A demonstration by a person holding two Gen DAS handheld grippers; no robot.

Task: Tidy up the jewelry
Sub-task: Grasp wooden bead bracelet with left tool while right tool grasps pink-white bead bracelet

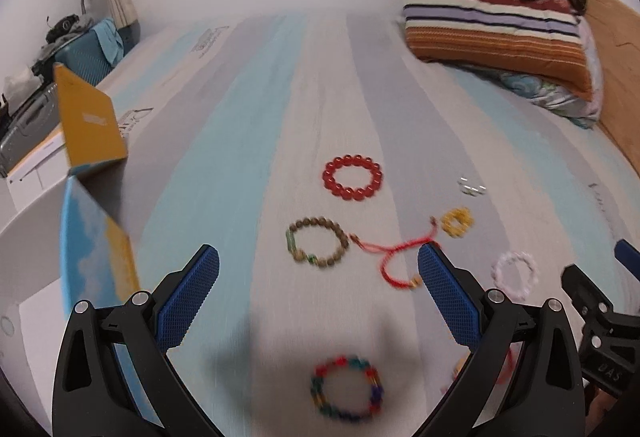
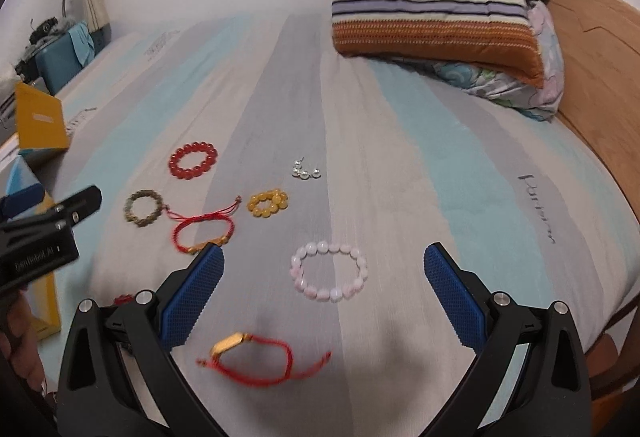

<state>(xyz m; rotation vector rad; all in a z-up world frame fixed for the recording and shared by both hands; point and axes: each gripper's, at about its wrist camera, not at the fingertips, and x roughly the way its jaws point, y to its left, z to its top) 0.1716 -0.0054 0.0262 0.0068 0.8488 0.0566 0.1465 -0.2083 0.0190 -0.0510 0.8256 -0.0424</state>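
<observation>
Jewelry below wide-spread, empty tongs

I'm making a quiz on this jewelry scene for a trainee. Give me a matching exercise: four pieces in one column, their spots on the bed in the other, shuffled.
Column 1:
1. round red bead bracelet
2. pale pink bead bracelet
3. multicoloured bead bracelet
4. small silver bead cluster

Column 2:
A. in front of the open right gripper
B. close beneath the open left gripper
C. just beyond the yellow bead ring
D. beyond the brown wooden bead bracelet

Pairs: 1-D, 2-A, 3-B, 4-C
</observation>
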